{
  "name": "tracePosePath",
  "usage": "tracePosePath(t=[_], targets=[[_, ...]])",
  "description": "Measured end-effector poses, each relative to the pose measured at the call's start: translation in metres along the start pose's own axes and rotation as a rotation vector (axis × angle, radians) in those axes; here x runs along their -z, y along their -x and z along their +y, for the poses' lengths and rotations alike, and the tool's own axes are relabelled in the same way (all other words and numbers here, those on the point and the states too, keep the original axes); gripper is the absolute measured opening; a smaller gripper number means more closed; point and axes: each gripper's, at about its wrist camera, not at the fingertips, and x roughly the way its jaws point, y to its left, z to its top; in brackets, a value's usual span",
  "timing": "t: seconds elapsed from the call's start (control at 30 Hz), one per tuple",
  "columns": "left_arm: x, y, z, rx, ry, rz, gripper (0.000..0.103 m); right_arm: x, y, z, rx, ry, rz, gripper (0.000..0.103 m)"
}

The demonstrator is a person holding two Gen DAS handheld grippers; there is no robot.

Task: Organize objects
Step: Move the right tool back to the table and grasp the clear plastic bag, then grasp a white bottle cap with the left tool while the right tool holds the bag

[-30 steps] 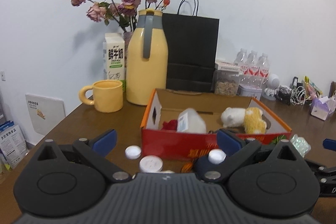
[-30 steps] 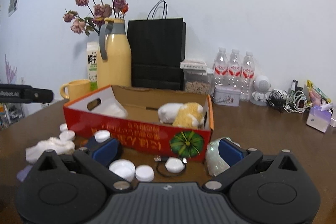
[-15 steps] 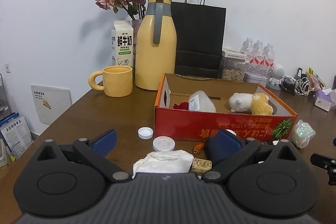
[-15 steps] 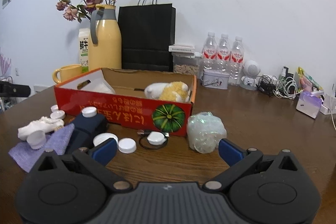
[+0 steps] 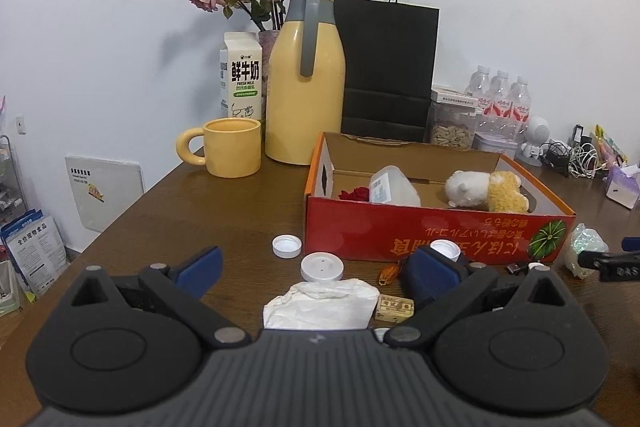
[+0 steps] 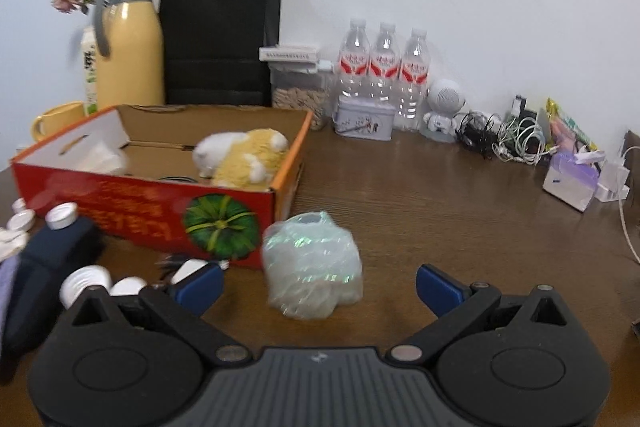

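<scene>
While both tools hover low over the brown table (image 6: 460, 195), the right hand-held gripper (image 6: 318, 285) has its blue pads spread wide with nothing between them, and a crumpled iridescent plastic wrapper (image 6: 312, 263) sits on the wood directly ahead of it, just beyond the fingertips and a little toward its left pad. That bundle is roughly as tall as it is wide, so it shows no clear long axis; a straight push forward looks enough to bracket it. It lies just beside the near right corner of the red cardboard box (image 6: 144, 215), apart from the wall by a thin gap as far as I can tell. The box already holds a white-and-yellow plush toy (image 6: 240, 157). The left hand-held gripper (image 5: 316, 269) is likewise spread and empty, and it faces a different cluster: a crumpled white tissue (image 5: 324, 305) lies between its fingers close to the body, with a white cap (image 5: 322, 267) just past it and a second bottle cap (image 5: 287, 246) farther on, near the box's front wall. From that side the wrapper (image 5: 586, 247) appears far off to the right, so the right hand is plainly the nearer one for it, and the left is the better placed for the tissue.
</scene>
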Motion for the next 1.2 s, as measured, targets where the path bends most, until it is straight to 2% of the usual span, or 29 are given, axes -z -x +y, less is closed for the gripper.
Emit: tracePosePath(t=[0.13, 0.17, 0.23, 0.33, 0.37, 0.4, 0.57, 0.87, 1.0, 1.2], targets=[[0.001, -0.003, -0.001, -0.011, -0.006, 0.012, 0.103, -0.003, -0.026, 0.004, 0.001, 0.013, 0.021, 0.103], [0.002, -0.003, -0.001, -0.012, -0.008, 0.014, 0.103, -0.002, -0.030, 0.006, -0.005, 0.015, 0.023, 0.099], [0.002, -0.004, -0.001, -0.014, -0.012, 0.018, 0.103, 0.002, -0.034, 0.010, -0.017, 0.027, 0.020, 0.088], [0.001, -0.006, -0.003, -0.018, -0.016, 0.021, 0.103, 0.002, -0.032, 0.011, -0.030, 0.035, 0.014, 0.065], [0.001, -0.007, -0.003, -0.019, -0.015, 0.021, 0.103, 0.002, -0.030, 0.011, -0.026, 0.034, 0.010, 0.050], [0.001, -0.008, -0.004, -0.020, -0.013, 0.022, 0.103, 0.002, -0.030, 0.011, -0.026, 0.030, 0.011, 0.046], [0.003, -0.010, -0.003, -0.026, -0.005, 0.029, 0.103, 0.004, -0.018, 0.008, -0.038, 0.007, -0.042, 0.041], [0.007, -0.007, 0.012, -0.061, 0.020, 0.032, 0.103, 0.016, 0.020, 0.020, -0.059, 0.040, -0.161, 0.040], [0.012, -0.010, 0.022, -0.073, 0.033, 0.061, 0.103, 0.021, 0.036, 0.032, -0.090, 0.054, -0.192, 0.040], [0.022, -0.016, 0.023, -0.033, 0.023, 0.108, 0.103, 0.026, 0.053, 0.049, -0.116, 0.059, -0.224, 0.040]])
